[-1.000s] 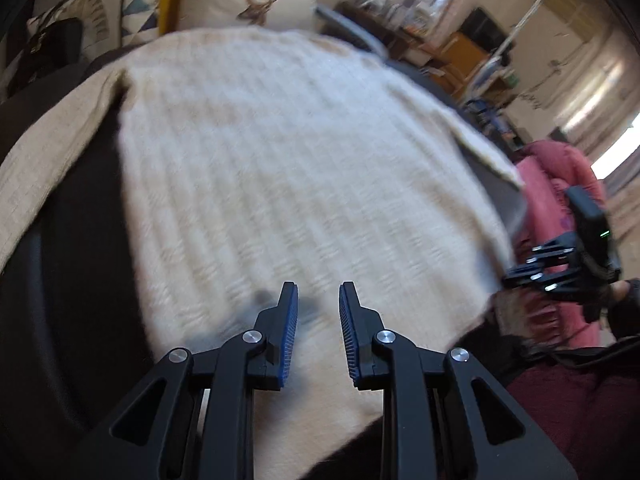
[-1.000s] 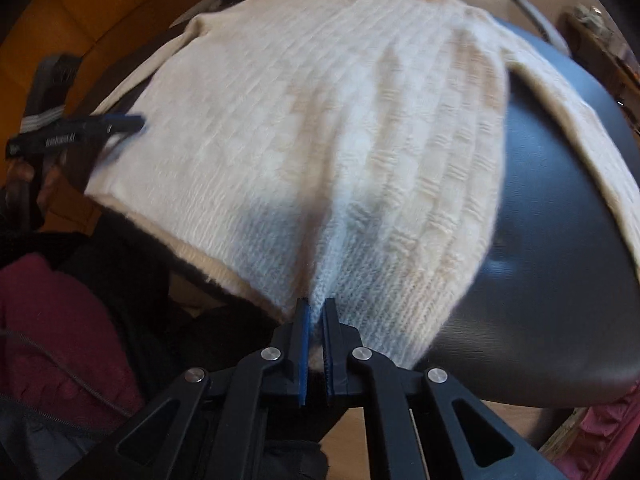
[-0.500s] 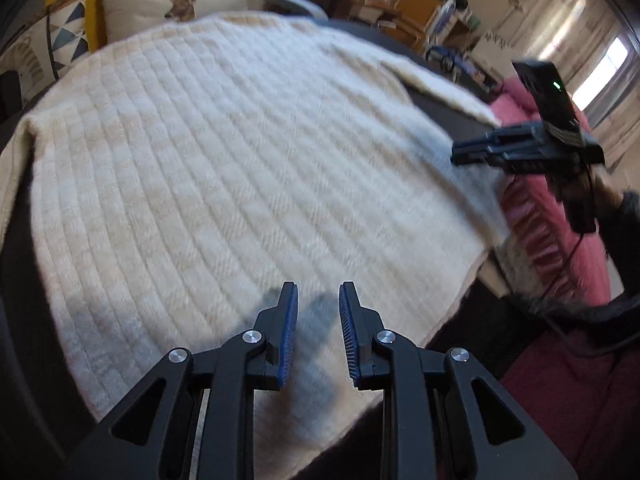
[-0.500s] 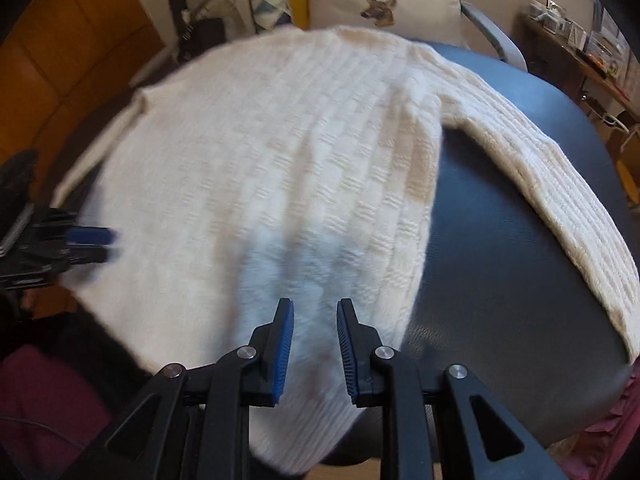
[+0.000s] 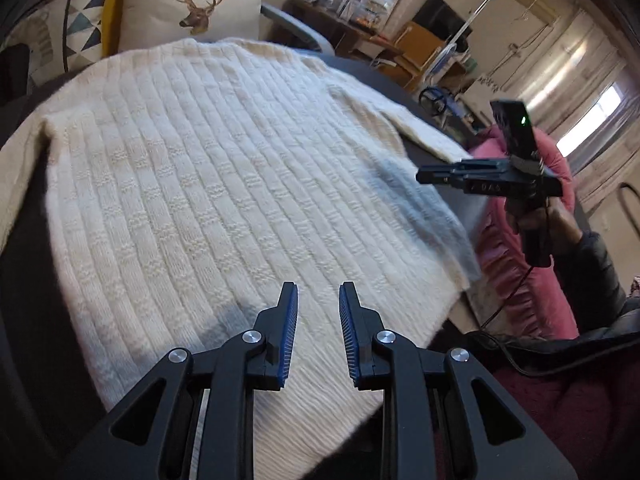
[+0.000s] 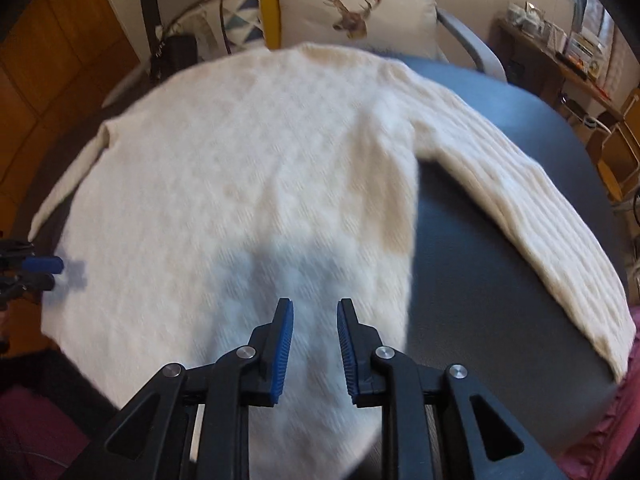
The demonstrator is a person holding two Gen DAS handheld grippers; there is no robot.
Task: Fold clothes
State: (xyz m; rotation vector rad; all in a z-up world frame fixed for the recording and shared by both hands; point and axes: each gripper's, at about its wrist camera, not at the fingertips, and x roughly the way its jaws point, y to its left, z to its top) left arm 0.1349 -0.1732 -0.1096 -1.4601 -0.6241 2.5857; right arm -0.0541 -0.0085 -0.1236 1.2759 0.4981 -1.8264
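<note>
Nearest the lens in the left wrist view, the left gripper (image 5: 316,312) sits at the bottom centre of the frame with its jaws parted a moderate way and nothing between the blue pads; it hovers over the lower hem of the cream knit sweater (image 5: 208,184), not touching it as far as the picture shows. In the right wrist view the right gripper (image 6: 314,324) likewise fills the bottom centre, jaws released and apart by a similar gap, empty, above the sweater's hem region near its right-hand edge. Beyond the jaws the sweater lies spread flat, front or back up I cannot tell, across the dark rounded counter (image 6: 500,264), its body filling the middle of both frames. One sleeve (image 6: 532,208) stretches out toward the right edge of the right wrist view, and the other sleeve trails toward the left edge. Judging from this, the garment is laid out and smoothed but no fold has been made: both sleeves still need to come in over the body, and the body then needs folding up. In the left wrist view the right gripper shows at the right middle of the frame, held by a hand (image 5: 548,220) in a dark sleeve. Farthest back, a deer cushion (image 5: 192,8) rests at the top.
</note>
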